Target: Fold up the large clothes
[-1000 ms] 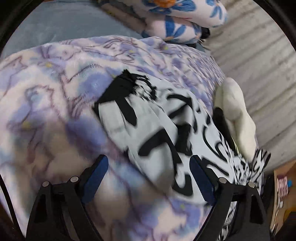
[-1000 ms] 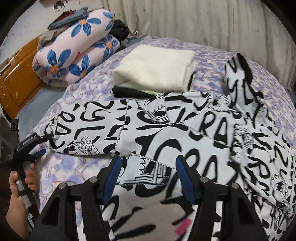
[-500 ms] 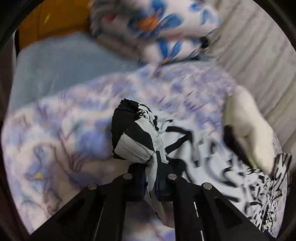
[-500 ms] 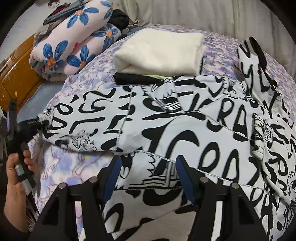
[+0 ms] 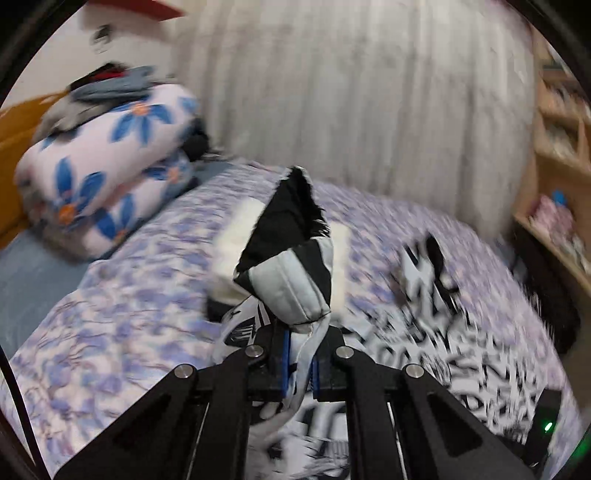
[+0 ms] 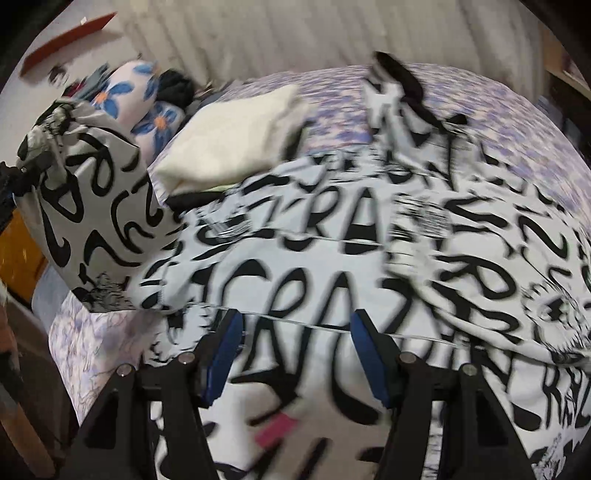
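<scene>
Left gripper [image 5: 299, 360]: jaws closed on the sleeve cuff [image 5: 291, 280] of the black-and-white graffiti-print garment [image 6: 332, 266]; a second ago they stood wide over the flat sleeve. Cuff now stands up off the bed [image 5: 110, 332], black lining showing at its top; fabric trails down between the blue pads [image 5: 286, 363]. In the right wrist view the raised sleeve [image 6: 88, 206] hangs bunched at the left edge, where earlier it lay spread on the bed.

Right gripper [image 6: 295, 354]: jaws part open, nothing between them, above the garment's lower body; opening unchanged from the earlier frames.

Garment: body spread across the purple floral bed cover, far sleeve [image 6: 402, 92] lying up toward the curtain [image 6: 295, 33].

Folded cream item [image 6: 229, 144]: on the bed behind the garment, just touching its upper edge, as before.

Rolled blue-flower quilt [image 5: 107, 177]: at the head of the bed, clothes piled on top.

Both current views are motion-blurred.
</scene>
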